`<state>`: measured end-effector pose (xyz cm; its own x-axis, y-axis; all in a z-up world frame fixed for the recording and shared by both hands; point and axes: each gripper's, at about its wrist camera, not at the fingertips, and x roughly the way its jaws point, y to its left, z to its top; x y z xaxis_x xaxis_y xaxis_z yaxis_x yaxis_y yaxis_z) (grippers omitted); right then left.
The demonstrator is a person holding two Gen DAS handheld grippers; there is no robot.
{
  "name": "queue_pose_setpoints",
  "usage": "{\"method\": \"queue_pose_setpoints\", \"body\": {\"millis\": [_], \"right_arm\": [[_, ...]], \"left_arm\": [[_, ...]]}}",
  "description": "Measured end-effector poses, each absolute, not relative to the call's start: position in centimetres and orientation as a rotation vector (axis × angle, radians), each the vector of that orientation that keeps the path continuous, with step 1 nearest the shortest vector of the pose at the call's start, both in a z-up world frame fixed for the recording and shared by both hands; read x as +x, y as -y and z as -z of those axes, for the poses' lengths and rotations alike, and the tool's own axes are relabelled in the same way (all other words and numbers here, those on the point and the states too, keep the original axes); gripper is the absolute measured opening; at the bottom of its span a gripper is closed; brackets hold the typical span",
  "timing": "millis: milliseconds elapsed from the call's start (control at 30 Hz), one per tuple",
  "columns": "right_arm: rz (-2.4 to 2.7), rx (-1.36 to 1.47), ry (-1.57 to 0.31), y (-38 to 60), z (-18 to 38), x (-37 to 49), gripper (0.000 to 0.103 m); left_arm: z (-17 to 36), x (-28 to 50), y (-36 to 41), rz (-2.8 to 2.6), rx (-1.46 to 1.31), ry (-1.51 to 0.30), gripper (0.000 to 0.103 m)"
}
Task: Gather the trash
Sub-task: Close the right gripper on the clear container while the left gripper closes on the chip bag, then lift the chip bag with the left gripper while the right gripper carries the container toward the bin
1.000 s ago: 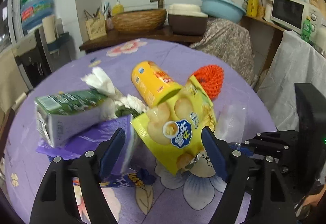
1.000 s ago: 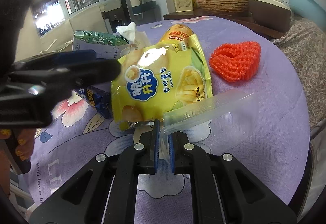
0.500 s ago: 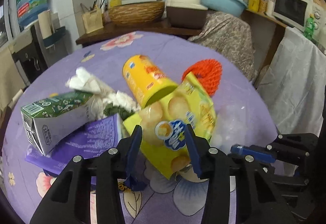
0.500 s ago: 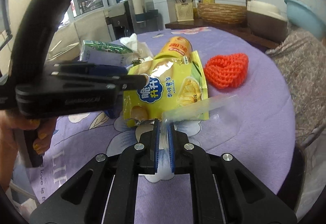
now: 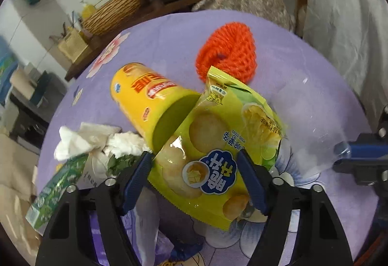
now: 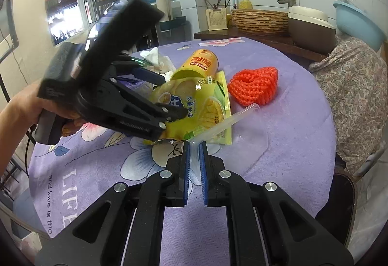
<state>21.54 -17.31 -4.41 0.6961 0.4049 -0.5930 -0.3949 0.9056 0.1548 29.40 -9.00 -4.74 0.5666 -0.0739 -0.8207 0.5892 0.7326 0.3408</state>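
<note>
A yellow chip bag (image 5: 213, 144) lies tilted among trash on the purple flowered table (image 6: 291, 157). My left gripper (image 5: 194, 169) straddles its lower half; its jaws are opening, with the bag between the blue pads. In the right wrist view the same gripper (image 6: 169, 96) reaches in from the left over the chip bag (image 6: 201, 106). My right gripper (image 6: 194, 147) is shut on the edge of a clear plastic bag (image 6: 242, 130), whose mouth lifts toward the chip bag. A yellow canister (image 5: 145, 96) lies on its side behind the chip bag, and an orange foam net (image 5: 228, 52) sits beyond it.
Crumpled tissues (image 5: 80, 142), a green carton (image 5: 58, 188) and a purple wrapper (image 5: 109, 229) lie at the left. A person's hand (image 6: 21, 108) holds the left gripper. A draped chair (image 6: 356, 86) stands at the table's right; a counter with a woven basket (image 6: 259, 19) runs behind.
My left gripper moved in over the chip bag and rolled, narrowing its jaws around the bag and then widening again. My right gripper kept its hold on the clear bag, lifting it slightly.
</note>
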Motion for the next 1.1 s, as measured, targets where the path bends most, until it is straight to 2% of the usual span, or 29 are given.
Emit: {"method": "queue_pose_setpoints", "body": {"millis": [67, 100, 133, 200, 500, 567, 600, 633, 667, 867, 900, 1033, 1100], "right_arm": [[-0.444, 0.023, -0.672, 17.6, 4.6, 21.3, 0.009], [-0.441, 0.026, -0.675, 17.8, 4.8, 21.2, 0.009], [-0.439, 0.026, -0.675, 18.0, 4.8, 20.9, 0.009], [-0.435, 0.025, -0.674, 18.4, 4.9, 20.7, 0.009], [-0.447, 0.041, -0.654, 18.9, 4.6, 20.0, 0.009], [-0.451, 0.036, -0.646, 19.0, 4.6, 19.7, 0.009], [-0.452, 0.036, -0.642, 19.2, 4.6, 19.5, 0.009], [-0.452, 0.038, -0.64, 19.2, 4.6, 19.3, 0.009], [-0.454, 0.041, -0.639, 19.3, 4.5, 19.2, 0.009], [-0.443, 0.042, -0.637, 20.0, 4.4, 18.7, 0.009], [-0.441, 0.044, -0.635, 20.1, 4.4, 18.7, 0.009], [-0.437, 0.051, -0.627, 20.4, 4.2, 18.4, 0.009], [-0.434, 0.052, -0.623, 20.7, 4.1, 18.2, 0.009]], "left_arm": [[4.9, 29.3, 9.3, 0.418, 0.664, -0.895, 0.049], [4.9, 29.2, 9.4, 0.439, 0.652, -0.907, 0.025], [5.1, 29.1, 9.6, 0.448, 0.66, -0.916, 0.007], [5.7, 28.6, 10.0, 0.445, 0.698, -0.914, 0.003], [4.7, 26.5, 9.7, 0.45, 0.616, -0.845, 0.003], [4.2, 25.9, 9.4, 0.486, 0.598, -0.843, 0.019], [4.1, 25.4, 9.4, 0.497, 0.605, -0.829, 0.049], [4.2, 25.0, 9.5, 0.501, 0.618, -0.811, 0.068], [4.3, 24.3, 9.7, 0.514, 0.641, -0.798, 0.069], [6.7, 24.8, 10.3, 0.484, 0.693, -0.824, 0.062], [6.7, 25.1, 10.1, 0.488, 0.661, -0.837, 0.058], [6.7, 25.8, 10.1, 0.527, 0.553, -0.893, 0.019], [6.8, 25.8, 10.2, 0.525, 0.54, -0.895, 0.012]]}}
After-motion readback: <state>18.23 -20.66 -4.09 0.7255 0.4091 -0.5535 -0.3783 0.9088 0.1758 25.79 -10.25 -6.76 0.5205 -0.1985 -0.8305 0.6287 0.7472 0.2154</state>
